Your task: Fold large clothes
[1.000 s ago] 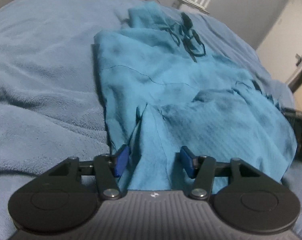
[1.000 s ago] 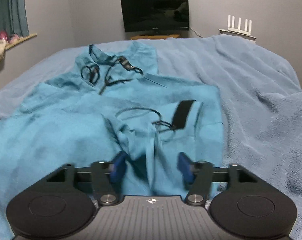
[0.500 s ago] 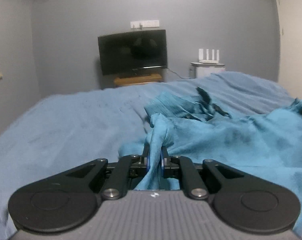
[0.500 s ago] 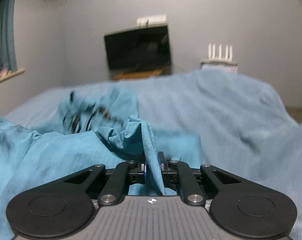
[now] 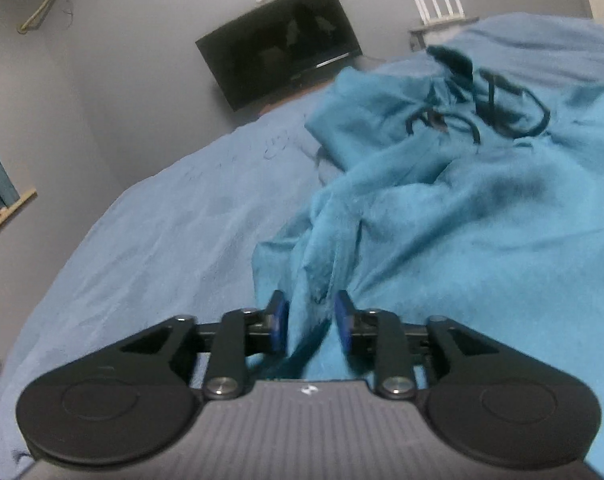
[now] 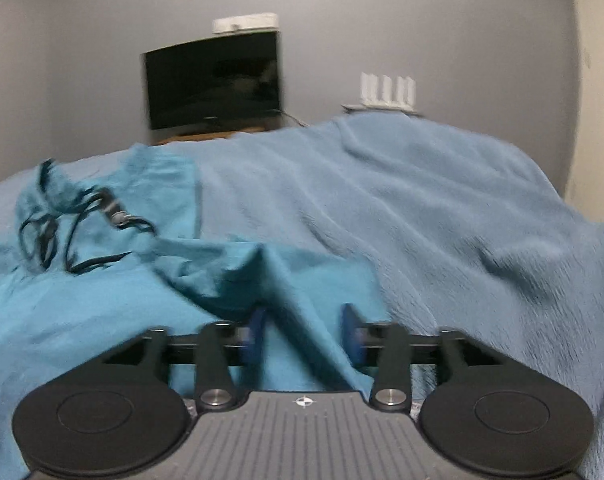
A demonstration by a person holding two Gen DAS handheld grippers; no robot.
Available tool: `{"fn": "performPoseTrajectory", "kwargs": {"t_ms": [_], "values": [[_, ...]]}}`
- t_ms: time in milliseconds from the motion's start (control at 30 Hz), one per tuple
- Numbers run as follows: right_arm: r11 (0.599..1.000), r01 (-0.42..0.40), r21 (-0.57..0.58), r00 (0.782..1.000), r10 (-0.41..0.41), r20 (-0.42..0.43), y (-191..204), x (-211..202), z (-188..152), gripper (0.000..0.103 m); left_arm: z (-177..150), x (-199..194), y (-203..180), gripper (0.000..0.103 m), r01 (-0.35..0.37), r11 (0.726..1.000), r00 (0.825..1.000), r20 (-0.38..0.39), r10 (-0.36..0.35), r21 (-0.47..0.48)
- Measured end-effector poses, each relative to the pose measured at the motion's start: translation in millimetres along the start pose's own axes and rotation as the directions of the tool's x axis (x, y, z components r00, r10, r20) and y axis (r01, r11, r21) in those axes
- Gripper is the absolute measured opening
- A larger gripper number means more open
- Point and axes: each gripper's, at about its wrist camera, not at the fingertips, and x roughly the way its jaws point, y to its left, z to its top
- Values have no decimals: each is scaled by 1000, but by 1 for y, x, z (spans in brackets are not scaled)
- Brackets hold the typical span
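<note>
The teal garment (image 5: 441, 240) lies rumpled on the bed (image 5: 162, 240), stretching ahead of both tools, its black drawstrings (image 5: 485, 112) at the far end. A soft ridge of its near hem stands between each pair of pads. The left gripper (image 5: 309, 320) and right gripper (image 6: 302, 332) have just been opening, part-spread and not pressing the thin, matte cloth. The blanket beneath is fleecy, paler blue.
</note>
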Motion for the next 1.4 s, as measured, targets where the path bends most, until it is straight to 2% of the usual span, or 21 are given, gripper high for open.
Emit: {"fn": "performPoseTrajectory", "kwargs": {"t_ms": [33,133,233,267,333,367,433,467,533,633,733,867,967,1067,1133,1200,1267,1300,1333,1367,1400], "values": [[1000,-5,20,1000,5,2,-3,-4,2,54,1,-5,2,47,-19,1000,1000,-4,19,-15],[1000,20,-23,999,-19,40,2,-29,7,55,3,-34,20,69,-24,989,998,49,31,-143],[993,4,-120,992,11,126,25,-65,10,57,-4,-70,29,76,2,955,991,128,38,-298],[988,-44,-146,987,65,144,35,-76,10,60,-7,-77,27,76,58,948,989,146,-13,-314],[962,-194,-190,971,217,104,56,-88,9,60,-8,-82,12,76,188,943,976,157,-149,-274],[936,-277,-218,954,295,53,70,-89,5,60,-10,-82,-2,76,229,947,969,142,-201,-224],[889,-351,-294,932,363,-16,96,-87,-7,60,-16,-77,-26,76,265,956,962,95,-255,-125],[875,-350,-336,934,354,-50,107,-83,-14,60,-21,-71,-37,76,258,962,966,53,-254,-90],[859,-320,-400,947,286,-143,123,-65,-32,60,-32,-59,-42,77,260,959,965,-7,-262,-111],[897,-203,-393,977,160,-140,113,-48,-45,62,-43,-56,-23,77,231,955,970,-28,-240,-183],[965,-67,-254,994,44,-96,77,-47,-37,63,-55,-65,0,78,149,960,986,-36,-162,-236],[999,40,-36,998,-42,-52,23,-67,-37,57,-73,-82,31,78,104,931,992,-29,-121,-350],[998,45,50,999,-46,16,12,-100,-38,64,-87,-115,48,78,145,887,989,35,-144,-438],[992,-4,123,997,-5,73,1,-144,-43,70,-102,-147,58,80,212,834,977,109,-181,-509],[985,-47,165,997,37,63,-8,-165,-51,71,-109,-165,65,85,236,793,972,128,-198,-562],[976,-80,200,997,78,20,-16,-190,-64,73,-119,-178,71,85,270,730,961,134,-240,-628],[965,-111,238,992,121,-28,-17,-205,-79,73,-127,-180,75,85,332,637,931,135,-338,-696],[955,-133,266,987,152,-53,-17,-211,-85,73,-134,-181,75,86,372,581,905,142,-402,-724],[943,-154,294,981,180,-65,-17,-216,-90,74,-141,-184,72,90,403,541,878,145,-456,-738],[931,-180,319,973,216,-81,-15,-220,-94,77,-145,-184,66,91,426,518,853,138,-504,-742],[923,-197,332,965,242,-98,-11,-225,-98,79,-147,-187,60,91,432,527,848,131,-514,-732]]}}
